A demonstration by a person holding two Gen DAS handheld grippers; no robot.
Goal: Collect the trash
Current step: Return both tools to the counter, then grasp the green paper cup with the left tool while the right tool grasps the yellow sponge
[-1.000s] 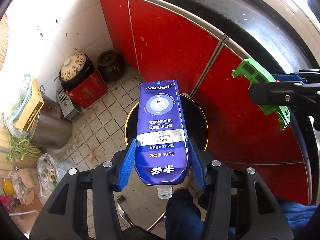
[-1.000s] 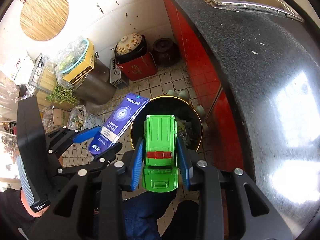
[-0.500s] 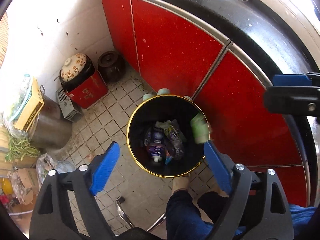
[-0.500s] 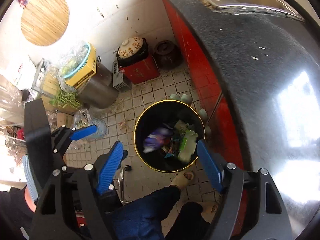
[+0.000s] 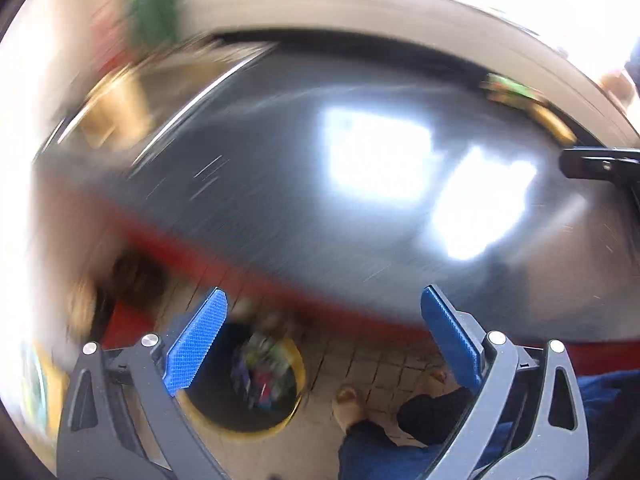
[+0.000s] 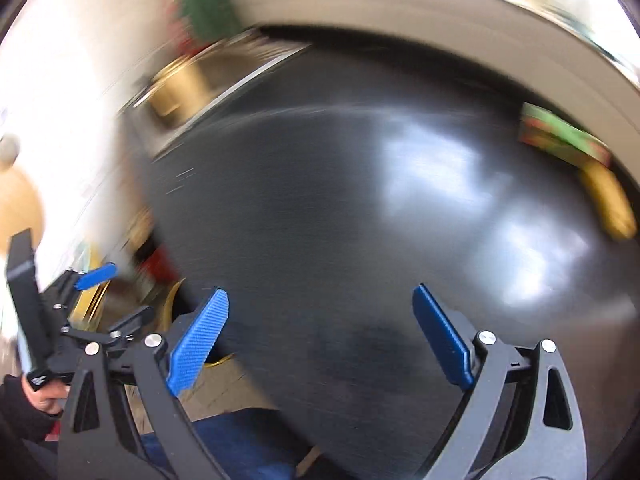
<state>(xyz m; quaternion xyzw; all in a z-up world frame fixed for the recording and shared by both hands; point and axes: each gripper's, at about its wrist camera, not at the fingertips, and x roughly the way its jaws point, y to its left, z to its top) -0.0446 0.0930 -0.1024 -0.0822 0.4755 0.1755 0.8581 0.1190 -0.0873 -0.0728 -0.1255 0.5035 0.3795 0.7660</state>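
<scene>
Both loads are gone: the left gripper (image 5: 322,340) and right gripper (image 6: 320,336) are opening with nothing between their jaws. The toothpaste box and toy car seem — through blur — in the bin (image 5: 294,364); countertop (image 6: 320,200) litter (image 6: 560,138) comes next.

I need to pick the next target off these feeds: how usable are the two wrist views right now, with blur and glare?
Left wrist view: heavy motion smear; window glare blows out patches of the dark countertop; the bin is only a blur. Right wrist view: same smear, milder glare; the green and yellow items at the counter's far right edge are unreadable. Only the left hand-held gripper and right hand-held gripper look sharp.
</scene>
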